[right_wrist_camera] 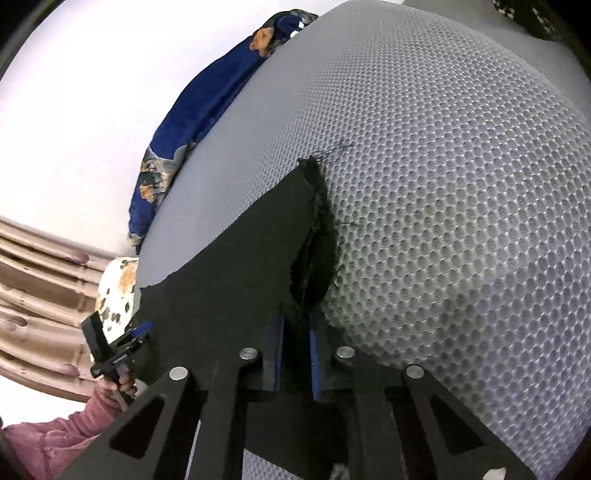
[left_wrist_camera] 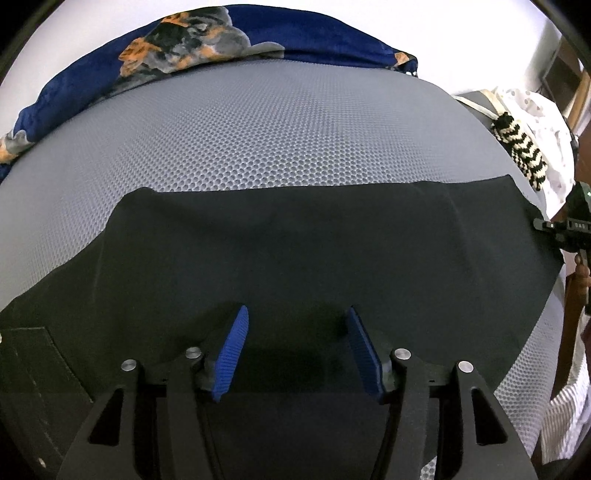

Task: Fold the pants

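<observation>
The black pants [left_wrist_camera: 280,251] lie spread across the lower half of the left wrist view, on a grey honeycomb-mesh mattress [left_wrist_camera: 280,129] that fills the middle of the frame. The left gripper [left_wrist_camera: 297,350] sits at the bottom centre with its blue-padded fingers [left_wrist_camera: 231,354] wide apart — nothing between them, the dark cloth lying beneath. A stitched pocket [left_wrist_camera: 33,373] shows on the fabric at the lower left.

In the right wrist view the pants [right_wrist_camera: 236,266] run from the bottom centre toward the middle of the frame, ending in a frayed hem [right_wrist_camera: 317,229] with loose threads over the mesh mattress [right_wrist_camera: 461,221]. The right gripper [right_wrist_camera: 297,354] at the bottom centre has its fingers drawn close together, clamped on the edge of the black fabric — a fold of cloth stands between the blue pads.

A navy blanket [left_wrist_camera: 295,33] with an orange and grey print lies bunched along the upper edge of the left view; in the right view the same blanket [right_wrist_camera: 192,122] runs down the upper left. A black-and-cream zigzag cloth [left_wrist_camera: 524,147] sits at the right edge of the left view.
</observation>
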`<action>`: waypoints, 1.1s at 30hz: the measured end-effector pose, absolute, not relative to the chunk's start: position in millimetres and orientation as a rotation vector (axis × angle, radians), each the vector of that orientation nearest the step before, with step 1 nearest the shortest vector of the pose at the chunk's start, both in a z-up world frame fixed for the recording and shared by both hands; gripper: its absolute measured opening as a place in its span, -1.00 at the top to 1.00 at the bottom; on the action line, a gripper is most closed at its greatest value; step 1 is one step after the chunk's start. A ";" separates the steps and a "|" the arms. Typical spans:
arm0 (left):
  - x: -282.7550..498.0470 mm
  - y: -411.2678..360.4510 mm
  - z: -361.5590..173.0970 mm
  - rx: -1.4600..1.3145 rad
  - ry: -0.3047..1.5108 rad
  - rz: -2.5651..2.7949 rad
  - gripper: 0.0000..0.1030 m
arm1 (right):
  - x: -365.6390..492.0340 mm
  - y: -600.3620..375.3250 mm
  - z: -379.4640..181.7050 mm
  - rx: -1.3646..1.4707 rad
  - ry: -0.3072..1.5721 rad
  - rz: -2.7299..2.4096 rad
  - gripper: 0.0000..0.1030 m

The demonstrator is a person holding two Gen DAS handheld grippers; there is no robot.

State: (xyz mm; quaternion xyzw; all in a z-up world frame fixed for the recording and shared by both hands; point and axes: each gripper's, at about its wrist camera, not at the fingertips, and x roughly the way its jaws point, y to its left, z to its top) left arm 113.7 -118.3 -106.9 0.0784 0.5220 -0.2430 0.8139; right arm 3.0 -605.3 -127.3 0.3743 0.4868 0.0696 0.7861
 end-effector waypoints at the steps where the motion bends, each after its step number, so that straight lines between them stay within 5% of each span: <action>1: 113.4 -118.4 -107.1 0.167 1.109 -0.516 -0.13 | 1.8 -603.8 -125.6 0.803 1.048 0.135 0.80; 19: 108.3 -54.7 -73.9 0.001 1.037 -0.494 -0.16 | 42.7 -478.5 -50.5 0.807 0.980 0.195 0.83; 33: 84.9 49.1 -67.7 -0.105 0.990 -0.419 -0.17 | 118.6 -277.8 -75.6 0.682 1.153 0.475 0.83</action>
